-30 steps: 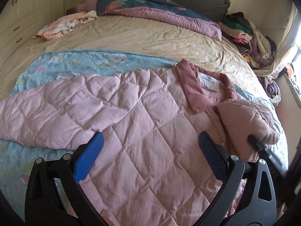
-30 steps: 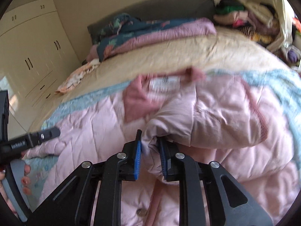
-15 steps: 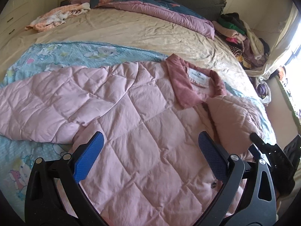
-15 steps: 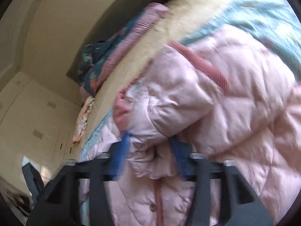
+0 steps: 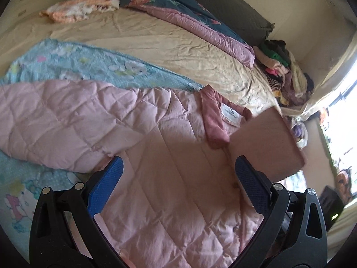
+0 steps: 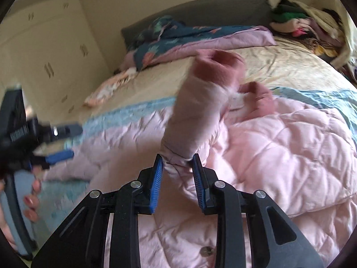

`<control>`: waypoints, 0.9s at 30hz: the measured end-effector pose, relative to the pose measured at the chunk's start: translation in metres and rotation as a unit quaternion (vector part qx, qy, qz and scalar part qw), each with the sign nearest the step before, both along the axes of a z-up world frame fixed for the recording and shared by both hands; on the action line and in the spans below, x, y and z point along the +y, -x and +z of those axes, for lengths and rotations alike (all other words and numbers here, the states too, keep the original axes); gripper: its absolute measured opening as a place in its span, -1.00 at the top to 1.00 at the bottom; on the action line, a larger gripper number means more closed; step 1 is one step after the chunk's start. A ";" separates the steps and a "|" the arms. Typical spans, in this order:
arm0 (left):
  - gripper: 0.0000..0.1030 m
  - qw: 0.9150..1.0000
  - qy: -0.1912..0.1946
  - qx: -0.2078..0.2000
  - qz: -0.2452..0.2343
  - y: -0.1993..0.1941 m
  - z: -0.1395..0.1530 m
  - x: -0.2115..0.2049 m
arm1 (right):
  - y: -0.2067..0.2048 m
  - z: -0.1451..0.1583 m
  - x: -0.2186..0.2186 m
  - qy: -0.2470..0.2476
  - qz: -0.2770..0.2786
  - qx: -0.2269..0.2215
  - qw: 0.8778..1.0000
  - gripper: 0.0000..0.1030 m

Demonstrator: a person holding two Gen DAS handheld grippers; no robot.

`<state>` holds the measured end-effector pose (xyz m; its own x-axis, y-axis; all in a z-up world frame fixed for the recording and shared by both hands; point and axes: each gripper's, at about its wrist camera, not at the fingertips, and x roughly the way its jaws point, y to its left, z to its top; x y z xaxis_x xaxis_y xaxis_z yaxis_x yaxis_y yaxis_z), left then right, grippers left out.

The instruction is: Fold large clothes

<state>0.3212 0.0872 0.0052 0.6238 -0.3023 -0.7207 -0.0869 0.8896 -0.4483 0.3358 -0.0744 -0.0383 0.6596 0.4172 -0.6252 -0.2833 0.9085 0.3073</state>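
Both tools: black frames w/ silver screws, blue ribbed pads; pink-painted nails.

Left tongs spread wide above pink quilted jacket, blue blanket beneath

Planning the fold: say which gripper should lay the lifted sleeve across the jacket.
Right. The right gripper is shut on the sleeve, raised above the jacket. The left gripper is open and holds nothing.

I see a pale pink diamond-quilted jacket with a darker rose collar, a light blue cartoon-print blanket, a beige sheet, and a navy floral comforter backed in mauve.
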 end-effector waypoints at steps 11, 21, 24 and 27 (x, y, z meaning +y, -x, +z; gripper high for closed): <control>-0.82 0.998 0.054 0.034 -0.004 -0.007 -0.030 0.003 | 0.011 -0.017 -0.003 -0.030 0.047 0.057 0.997 0.24; -0.26 0.995 0.044 0.085 -0.015 -0.020 -0.084 -0.027 | 0.033 0.006 -0.077 0.010 -0.017 0.027 0.999 -0.13; 0.52 0.997 0.017 0.075 -0.022 -0.021 -0.086 -0.037 | 0.037 0.004 -0.108 0.011 -0.049 0.030 0.998 -0.14; 0.81 0.998 -0.022 0.054 -0.034 -0.020 -0.078 -0.044 | 0.038 0.001 -0.129 0.010 -0.071 0.033 0.997 -0.14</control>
<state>0.3410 0.0431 -0.0730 0.5216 -0.3074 -0.7959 -0.0714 0.9138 -0.3998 0.2975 -0.2033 -0.0375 0.6677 0.3093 -0.6771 -0.1314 0.9443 0.3018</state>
